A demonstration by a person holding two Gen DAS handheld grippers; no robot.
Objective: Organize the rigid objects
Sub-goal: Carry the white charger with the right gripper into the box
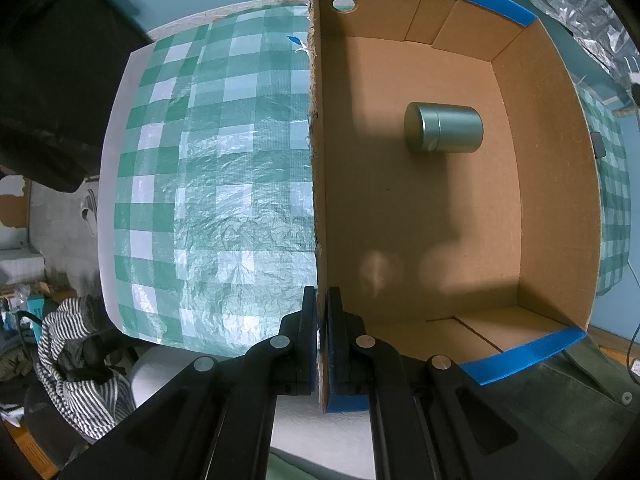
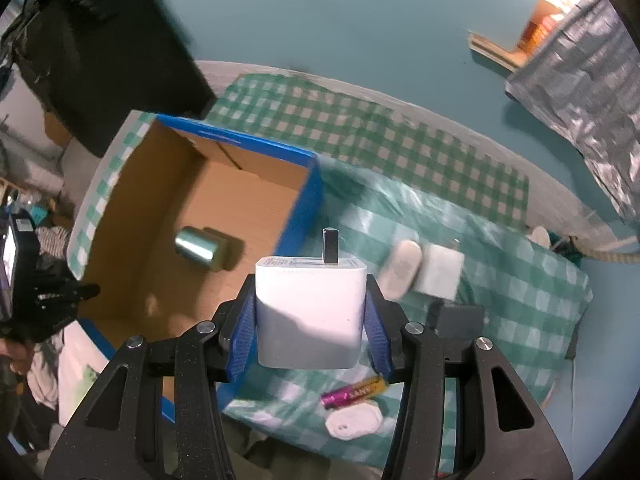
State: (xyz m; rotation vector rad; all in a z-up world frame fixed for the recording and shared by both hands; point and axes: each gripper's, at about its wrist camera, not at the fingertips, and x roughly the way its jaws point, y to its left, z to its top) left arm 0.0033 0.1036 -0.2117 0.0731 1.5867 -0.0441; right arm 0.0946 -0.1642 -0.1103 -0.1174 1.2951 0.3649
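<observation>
An open cardboard box [image 1: 552, 184] with blue outer sides stands on a green checked tablecloth [image 1: 224, 184]. A green metal tin [image 1: 444, 128] lies on its side on the box floor; it also shows in the right wrist view, tin [image 2: 196, 254]. My left gripper [image 1: 322, 312] is shut on the box's left wall [image 1: 318, 160], pinching the cardboard edge. My right gripper [image 2: 310, 312] is shut on a white plug charger [image 2: 310, 312], whose metal prong points away. It hangs above the cloth just right of the box [image 2: 308, 200].
On the cloth to the right of the box lie a white oval object [image 2: 402, 268], a second white charger [image 2: 440, 272], a black adapter [image 2: 458, 316], a pink and gold battery [image 2: 354, 390] and a small white flat piece [image 2: 352, 422]. Crinkled foil [image 2: 592, 100] stands at the far right.
</observation>
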